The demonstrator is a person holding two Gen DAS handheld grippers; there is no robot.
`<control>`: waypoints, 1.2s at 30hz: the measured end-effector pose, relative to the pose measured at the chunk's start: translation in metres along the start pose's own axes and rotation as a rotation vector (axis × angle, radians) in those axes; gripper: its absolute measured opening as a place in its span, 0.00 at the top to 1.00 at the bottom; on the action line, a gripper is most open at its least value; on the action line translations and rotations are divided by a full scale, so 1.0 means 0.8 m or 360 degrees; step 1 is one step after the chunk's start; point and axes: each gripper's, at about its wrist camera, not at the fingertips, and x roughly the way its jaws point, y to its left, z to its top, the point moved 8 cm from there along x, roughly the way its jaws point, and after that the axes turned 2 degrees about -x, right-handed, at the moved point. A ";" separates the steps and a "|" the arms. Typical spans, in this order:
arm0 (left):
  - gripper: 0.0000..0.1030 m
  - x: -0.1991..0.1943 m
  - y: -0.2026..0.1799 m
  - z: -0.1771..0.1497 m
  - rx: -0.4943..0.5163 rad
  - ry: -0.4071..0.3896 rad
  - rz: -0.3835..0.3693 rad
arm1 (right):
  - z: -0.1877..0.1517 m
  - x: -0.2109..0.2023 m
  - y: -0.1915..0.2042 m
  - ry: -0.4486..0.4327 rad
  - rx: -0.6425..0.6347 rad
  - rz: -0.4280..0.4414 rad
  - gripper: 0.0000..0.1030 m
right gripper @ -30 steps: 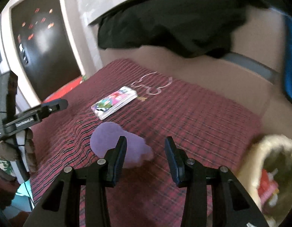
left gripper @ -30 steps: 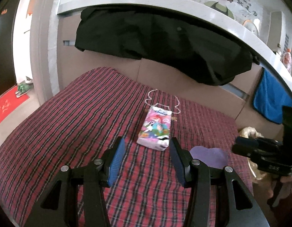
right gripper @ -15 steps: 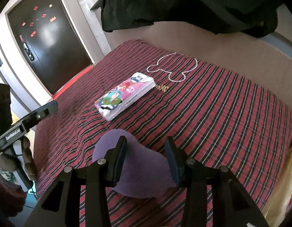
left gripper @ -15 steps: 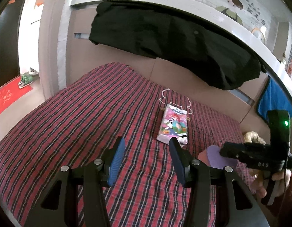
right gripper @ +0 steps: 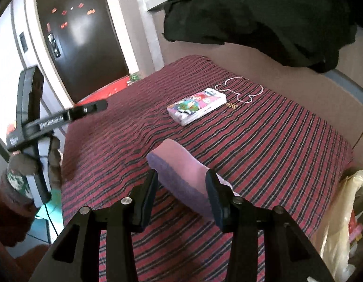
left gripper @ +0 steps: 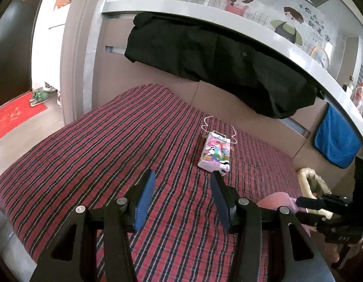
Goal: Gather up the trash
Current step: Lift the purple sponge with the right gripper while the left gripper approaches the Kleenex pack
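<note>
Purple-and-pink soft flat scrap (right gripper: 181, 176) lies on the red plaid bedspread (right gripper: 263, 145), its near end between the spread fingers of the right hand-held gripper (right gripper: 181, 195), not yet pinched. Push deeper, then close squarely so the limp piece doesn't slip. Left hand-held gripper (left gripper: 181, 197) hovers spread, empty, short of the cartoon-printed tissue pack (left gripper: 215, 151). Yellowish plastic trash bag (right gripper: 345, 202) waits right.

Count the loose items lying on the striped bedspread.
3: a cartoon-print tissue pack mid-bed, a white cord looped just behind it, and a purple-pink piece between the right gripper fingers, which stand open. Others may be out of view.
</note>
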 end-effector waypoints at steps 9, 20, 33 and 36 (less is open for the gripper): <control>0.52 0.011 -0.011 -0.006 0.0021 0.0040 -0.0019 | -0.007 -0.012 0.010 -0.0010 -0.0264 -0.0112 0.62; 0.52 0.036 -0.010 -0.001 -0.0001 0.0089 -0.0035 | -0.006 0.012 0.047 0.0055 -0.0568 0.0176 0.59; 0.52 0.040 -0.016 -0.003 -0.0014 0.0103 -0.0050 | -0.033 -0.012 0.048 0.0010 -0.0346 0.0274 0.55; 0.52 0.035 -0.022 0.001 -0.0019 0.0086 -0.0072 | -0.036 -0.007 0.031 0.0013 -0.0265 0.0211 0.55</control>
